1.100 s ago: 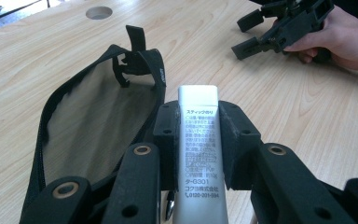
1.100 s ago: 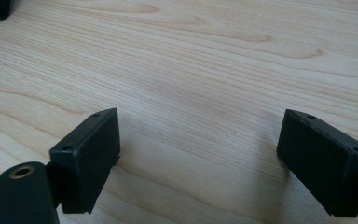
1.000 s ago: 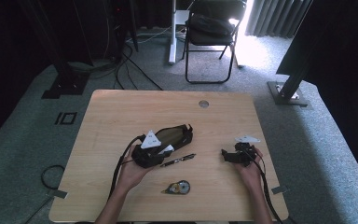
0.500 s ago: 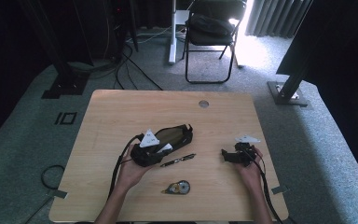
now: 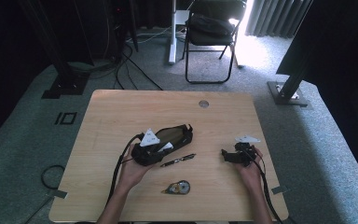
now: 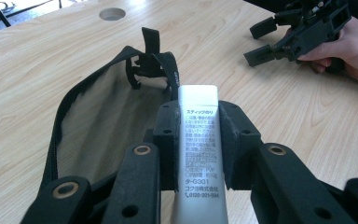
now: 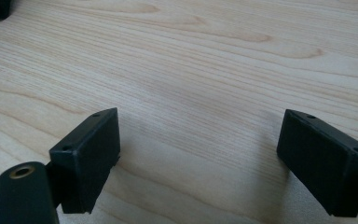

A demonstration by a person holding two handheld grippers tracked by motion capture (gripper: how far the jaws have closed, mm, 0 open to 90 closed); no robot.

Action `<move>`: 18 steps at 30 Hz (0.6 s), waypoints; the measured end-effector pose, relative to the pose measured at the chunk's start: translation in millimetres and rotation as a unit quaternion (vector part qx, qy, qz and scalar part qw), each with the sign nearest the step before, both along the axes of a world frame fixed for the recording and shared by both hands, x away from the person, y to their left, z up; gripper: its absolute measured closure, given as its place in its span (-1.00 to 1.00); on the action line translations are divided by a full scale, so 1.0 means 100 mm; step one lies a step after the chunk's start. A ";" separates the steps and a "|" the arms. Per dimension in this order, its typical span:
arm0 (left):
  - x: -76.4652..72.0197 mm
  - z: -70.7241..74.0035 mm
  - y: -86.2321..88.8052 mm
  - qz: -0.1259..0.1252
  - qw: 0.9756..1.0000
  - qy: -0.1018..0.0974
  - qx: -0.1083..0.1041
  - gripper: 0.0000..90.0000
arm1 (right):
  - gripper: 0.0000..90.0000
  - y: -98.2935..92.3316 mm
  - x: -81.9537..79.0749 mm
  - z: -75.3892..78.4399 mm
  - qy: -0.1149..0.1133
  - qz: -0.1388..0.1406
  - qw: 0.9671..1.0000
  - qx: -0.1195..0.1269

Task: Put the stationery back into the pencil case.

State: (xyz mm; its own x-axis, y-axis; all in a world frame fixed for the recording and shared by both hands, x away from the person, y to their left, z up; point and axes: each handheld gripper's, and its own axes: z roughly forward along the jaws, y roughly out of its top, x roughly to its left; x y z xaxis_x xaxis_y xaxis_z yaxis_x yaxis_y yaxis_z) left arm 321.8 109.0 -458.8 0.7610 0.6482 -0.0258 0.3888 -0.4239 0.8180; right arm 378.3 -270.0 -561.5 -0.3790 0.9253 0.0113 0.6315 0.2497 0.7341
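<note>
**Glue stick held over open pouch; insertion pending**

The glue stick (image 6: 199, 154) is a white tube with printed text, clamped across its body between the jaws of the left tool (image 6: 198, 140). Its capped end points forward, toward the far end of the pouch (image 6: 107, 112). The stick is above the tabletop (image 5: 121, 112), just beside the pouch's open mouth, not yet inside it.

The pouch is black, unzipped along its length, with a mesh-like lining visible. In the high view it lies left of centre, and the left tool (image 5: 151, 147) covers its near end.

The right tool (image 5: 235, 155) rests well apart to the right, jaws spread with nothing between them; its own view shows bare wood between the two pads (image 7: 88, 154).

Two loose items lie on the tabletop outside the pouch: a pen (image 5: 178, 160) just in front of it, and a tape dispenser (image 5: 177, 187) nearer the person.

Status, as judged: the pouch is open and the stick is picked up. Remaining work appears to be lowering the stick into the opening, releasing it, then packing the pen and dispenser, and probably zipping the pouch.
</note>
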 end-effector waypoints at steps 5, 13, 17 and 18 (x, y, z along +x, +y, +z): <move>0.01 0.00 0.01 0.003 1.000 0.001 0.000 0.58 | -0.71 0.00 0.00 0.00 0.000 0.000 1.000 0.000; 0.02 0.01 0.03 0.006 1.000 0.001 0.004 0.58 | -0.71 0.00 0.00 0.00 0.000 0.000 1.000 0.000; 0.03 0.01 0.04 0.008 1.000 0.001 0.006 0.58 | -0.71 0.00 0.00 0.00 0.000 0.000 1.000 0.000; 0.03 0.01 0.04 0.008 1.000 0.001 0.006 0.58 | -0.71 0.00 0.00 0.00 0.000 0.000 1.000 0.000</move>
State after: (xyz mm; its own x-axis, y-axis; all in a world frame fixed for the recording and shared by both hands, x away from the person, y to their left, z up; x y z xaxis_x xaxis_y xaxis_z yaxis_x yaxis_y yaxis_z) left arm 324.9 113.4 -457.4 0.7507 0.6604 -0.0189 0.3970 -0.4281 0.8119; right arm 378.2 -269.9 -561.5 -0.3787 0.9255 0.0112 0.6317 0.2496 0.7340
